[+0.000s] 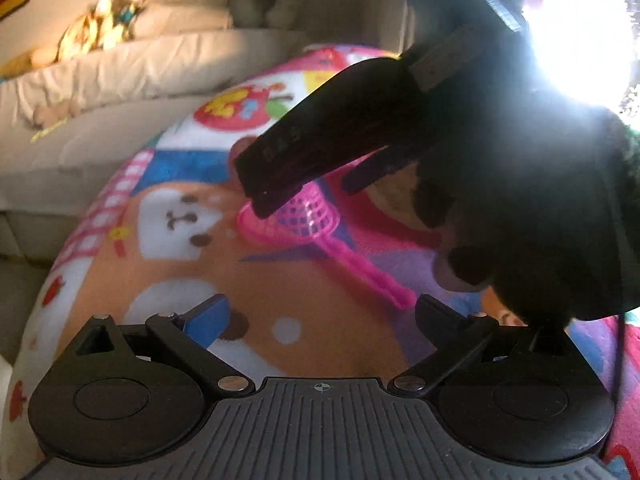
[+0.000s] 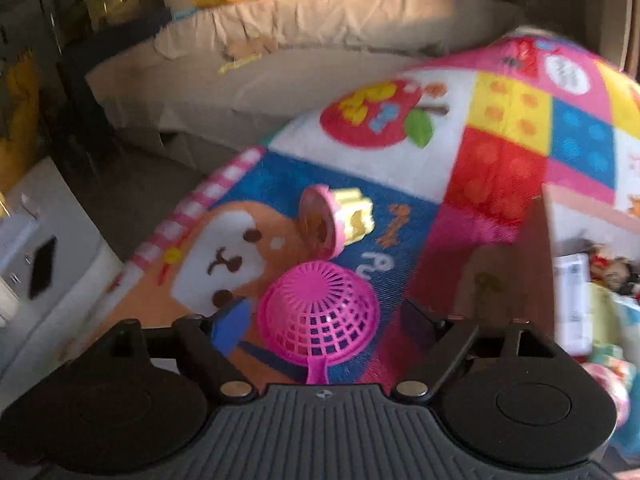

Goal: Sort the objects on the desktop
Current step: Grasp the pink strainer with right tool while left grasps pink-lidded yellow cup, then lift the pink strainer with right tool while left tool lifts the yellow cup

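Hovering above a colourful play mat (image 2: pixel 508 152), the right tongs (image 2: pixel 324 320) stood released, their two fingers spread wide with nothing pressed between them. The pink toy strainer (image 2: pixel 320 312) lay dome-up on the mat directly between and just ahead of those fingers, its handle running back toward the tongs' body, though neither pad touched it. Farther ahead of the right tongs, beyond the strainer, a pink-and-yellow toy piece (image 2: pixel 336 216) lay tipped on its side on the blue part of the mat. To the right of these tongs stood a brown box (image 2: pixel 500 272) holding assorted toys, blurred at the frame's edge. From the left wrist view, the left tongs (image 1: pixel 320 312) were likewise released, fingers apart and empty, poised above the mat's bear print (image 1: pixel 180 220). Ahead of them lay the same strainer (image 1: pixel 296 216), its handle pointing back toward their right finger. The right tongs (image 1: pixel 304 160) came in from the upper right of that view, dark against glaring window light, one fingertip just over the strainer's bowl. A pale sofa (image 1: pixel 120 72) stretched beyond the mat, far ahead of both tongs.
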Available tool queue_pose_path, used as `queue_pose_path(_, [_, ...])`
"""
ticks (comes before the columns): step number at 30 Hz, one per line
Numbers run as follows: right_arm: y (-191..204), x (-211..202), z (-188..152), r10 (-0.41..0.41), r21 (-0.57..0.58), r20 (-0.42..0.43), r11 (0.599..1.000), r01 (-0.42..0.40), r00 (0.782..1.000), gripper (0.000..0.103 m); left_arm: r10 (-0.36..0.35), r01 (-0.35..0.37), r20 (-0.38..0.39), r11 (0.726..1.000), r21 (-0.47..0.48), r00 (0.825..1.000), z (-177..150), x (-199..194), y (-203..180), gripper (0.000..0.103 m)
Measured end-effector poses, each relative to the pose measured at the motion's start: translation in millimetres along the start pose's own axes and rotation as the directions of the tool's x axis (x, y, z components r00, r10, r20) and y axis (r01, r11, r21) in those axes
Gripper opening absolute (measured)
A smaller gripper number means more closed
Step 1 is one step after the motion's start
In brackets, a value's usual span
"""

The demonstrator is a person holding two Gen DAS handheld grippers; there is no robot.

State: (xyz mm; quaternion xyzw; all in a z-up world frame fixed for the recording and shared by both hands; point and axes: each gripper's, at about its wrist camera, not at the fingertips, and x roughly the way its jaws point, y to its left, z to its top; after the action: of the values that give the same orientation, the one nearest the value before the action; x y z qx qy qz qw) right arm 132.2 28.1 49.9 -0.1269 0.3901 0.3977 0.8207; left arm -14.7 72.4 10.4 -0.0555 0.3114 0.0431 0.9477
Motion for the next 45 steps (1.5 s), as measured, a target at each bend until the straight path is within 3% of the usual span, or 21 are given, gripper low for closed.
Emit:
queue_pose_path(2, [-2,13,3,0.002,-0.001,-0.033,1.0,-0.002,0.999,0.06,-0.02,0.02,-0.007,1.0,-0.022,1.0,0,1,4,0.102])
queue_pose_path(7, [-5,2,-6,-0.001,-0.028,-0.011,1.0,0.001,1.0,0.059,-0.058,0.06,0.062,0.997,-0.04,0.996,-4,-10,8,0.102])
queue_pose_path(9, [-7,-15,-19,-0.023,-0.041,0.005,0.999,0.023,1.0,0.059,-0.121,0.126,0.109,0.991,-0.049,0.987,-7,-19,13,0.103])
queue_pose_path(12, [-7,-54,-46,-0.057,-0.078,0.059,0.995,0.062,0.997,0.059,-0.288,0.289,0.037,0.957,-0.013,0.957,-9,-19,16,0.103])
queue_pose_path(15, [-10,-100,-78,-0.066,-0.088,0.114,0.993,0.076,0.991,0.059,-0.332,0.332,0.014,0.943,0.003,0.943,-9,-19,16,0.103])
queue_pose_path(18, [-24,-134,-112,-0.091,-0.03,0.13,0.995,0.095,0.987,0.059,-0.282,0.282,-0.007,0.959,-0.022,0.959,-1,-8,19,0.103])
queue_pose_path(22, [-55,-149,-153,-0.232,0.099,0.097,0.97,0.223,0.968,0.059,-0.111,0.113,0.05,0.993,-0.043,0.993,24,8,26,0.103])
queue_pose_path(26, [-82,-155,-178,-0.316,0.25,0.102,0.926,0.283,0.943,0.059,0.013,-0.007,0.114,0.998,-0.059,0.993,60,34,33,0.103])
queue_pose_path(27, [-86,-157,-181,-0.33,0.287,0.12,0.914,0.286,0.936,0.063,0.03,-0.023,0.117,0.998,-0.064,0.993,68,42,34,0.103])
queue_pose_path(28, [-90,-159,-184,-0.341,0.326,0.142,0.902,0.282,0.929,0.073,0.051,-0.043,0.117,0.997,-0.069,0.992,75,51,35,0.103])
queue_pose_path(30, [-97,-161,-192,-0.359,0.397,0.2,0.88,0.26,0.912,0.077,0.079,-0.072,0.109,0.995,-0.066,0.991,85,65,35,0.102])
queue_pose_path(33, [-105,-160,-199,-0.344,0.464,0.263,0.864,0.195,0.901,0.077,0.13,-0.128,0.062,0.991,-0.034,0.99,95,89,33,0.077])
queue_pose_path(37, [-111,-153,-208,-0.332,0.506,0.27,0.847,0.16,0.904,0.079,0.132,-0.131,0.007,0.989,-0.064,0.991,98,109,37,0.083])
queue_pose_path(39, [-114,-155,-209,-0.324,0.519,0.289,0.844,0.137,0.901,0.086,0.132,-0.132,-0.002,0.988,-0.081,0.991,98,113,38,0.081])
queue_pose_path(41, [-118,-154,-210,-0.31,0.531,0.287,0.839,0.119,0.906,0.087,0.126,-0.126,-0.009,0.988,-0.085,0.992,98,115,38,0.074])
queue_pose_path(43, [-121,-153,-211,-0.304,0.545,0.285,0.831,0.107,0.909,0.087,0.128,-0.128,-0.011,0.989,-0.073,0.992,99,116,34,0.058])
queue_pose_path(45, [-124,-153,-212,-0.3,0.556,0.284,0.825,0.098,0.911,0.087,0.109,-0.109,-0.011,0.993,-0.035,0.994,98,112,30,0.058])
